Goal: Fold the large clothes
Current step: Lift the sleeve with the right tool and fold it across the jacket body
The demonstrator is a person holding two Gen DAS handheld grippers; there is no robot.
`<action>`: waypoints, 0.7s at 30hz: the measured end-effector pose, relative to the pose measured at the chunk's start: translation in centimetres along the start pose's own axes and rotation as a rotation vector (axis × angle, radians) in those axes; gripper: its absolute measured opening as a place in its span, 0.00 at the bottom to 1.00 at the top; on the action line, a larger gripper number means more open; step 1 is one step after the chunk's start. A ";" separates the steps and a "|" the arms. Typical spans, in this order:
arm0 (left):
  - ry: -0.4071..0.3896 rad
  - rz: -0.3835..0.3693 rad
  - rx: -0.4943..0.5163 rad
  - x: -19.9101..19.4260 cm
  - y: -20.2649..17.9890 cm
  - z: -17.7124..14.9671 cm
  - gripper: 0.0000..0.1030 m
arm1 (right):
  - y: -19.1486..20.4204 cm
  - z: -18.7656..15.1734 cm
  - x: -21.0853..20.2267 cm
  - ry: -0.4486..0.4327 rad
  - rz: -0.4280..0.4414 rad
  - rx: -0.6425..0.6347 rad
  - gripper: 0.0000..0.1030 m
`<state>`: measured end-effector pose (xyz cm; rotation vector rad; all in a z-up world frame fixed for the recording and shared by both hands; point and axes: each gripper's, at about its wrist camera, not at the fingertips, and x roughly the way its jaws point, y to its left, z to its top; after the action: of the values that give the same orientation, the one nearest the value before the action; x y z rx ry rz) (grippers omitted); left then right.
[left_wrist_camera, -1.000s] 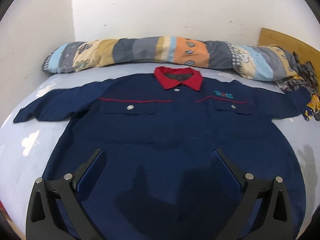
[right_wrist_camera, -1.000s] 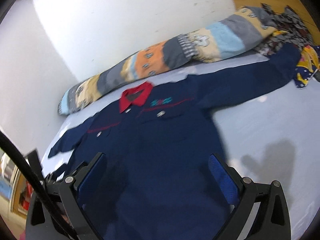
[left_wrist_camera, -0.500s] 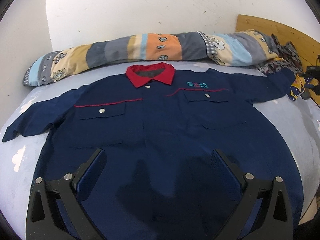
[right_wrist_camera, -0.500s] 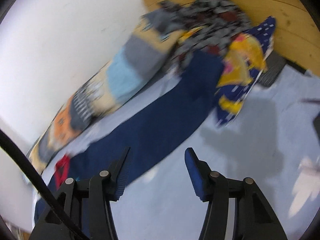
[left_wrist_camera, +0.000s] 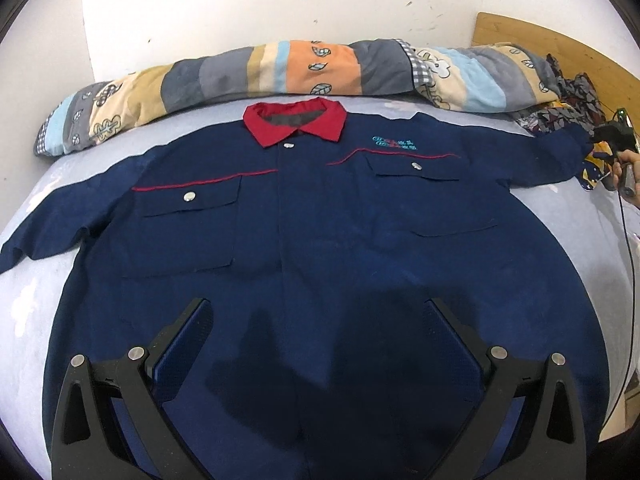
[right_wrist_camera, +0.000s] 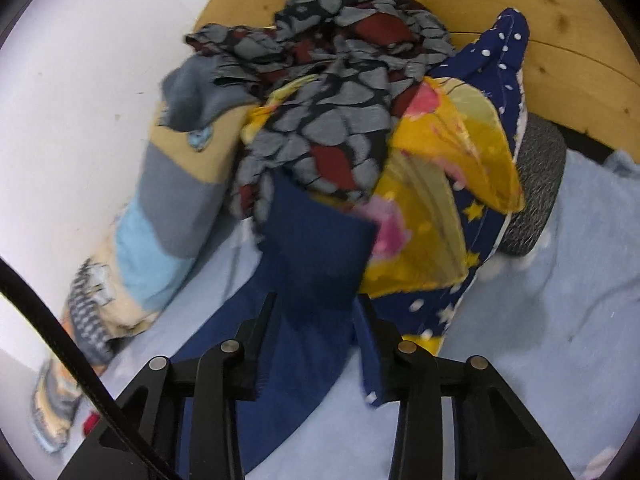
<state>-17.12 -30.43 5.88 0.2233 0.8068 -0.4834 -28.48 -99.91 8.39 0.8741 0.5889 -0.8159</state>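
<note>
A large navy work shirt (left_wrist_camera: pixel 320 216) with a red collar (left_wrist_camera: pixel 296 120) lies flat and face up on the bed, sleeves spread. My left gripper (left_wrist_camera: pixel 318 320) is open, hovering over the shirt's lower front. My right gripper (right_wrist_camera: pixel 316 316) is at the cuff of the shirt's right-hand sleeve (right_wrist_camera: pixel 316 252); the sleeve lies between its partly closed fingers (right_wrist_camera: pixel 260 344), which stand on either side of the cloth. The right gripper also shows at the far right of the left wrist view (left_wrist_camera: pixel 612 136), at the sleeve end.
A rolled striped quilt (left_wrist_camera: pixel 280 68) lies along the wall behind the shirt. A pile of patterned clothes (right_wrist_camera: pixel 352 92) and a yellow and blue cushion (right_wrist_camera: pixel 452 184) sit by the wooden headboard (right_wrist_camera: pixel 540 12). The light blue bedsheet (right_wrist_camera: pixel 540 340) surrounds the shirt.
My right gripper has swung right, moved up to the sleeve cuff and narrowed its fingers around it. My left gripper stays open over the shirt, the view shifting slightly.
</note>
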 end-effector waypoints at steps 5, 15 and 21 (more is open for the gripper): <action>0.018 0.000 -0.006 0.7 0.1 -0.1 1.00 | 0.0 0.8 1.9 -0.010 -0.063 -0.038 0.40; 0.023 0.001 0.010 0.4 -0.4 -0.3 1.00 | 1.7 1.2 2.6 -0.017 -0.030 -0.156 0.11; -0.002 0.000 0.013 -0.7 -0.4 -0.2 1.00 | 3.8 0.6 -2.4 -0.100 0.033 -0.185 0.10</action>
<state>-17.83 -30.49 6.26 0.2353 0.8021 -0.4890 -26.65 -98.04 12.05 0.6692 0.5509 -0.7577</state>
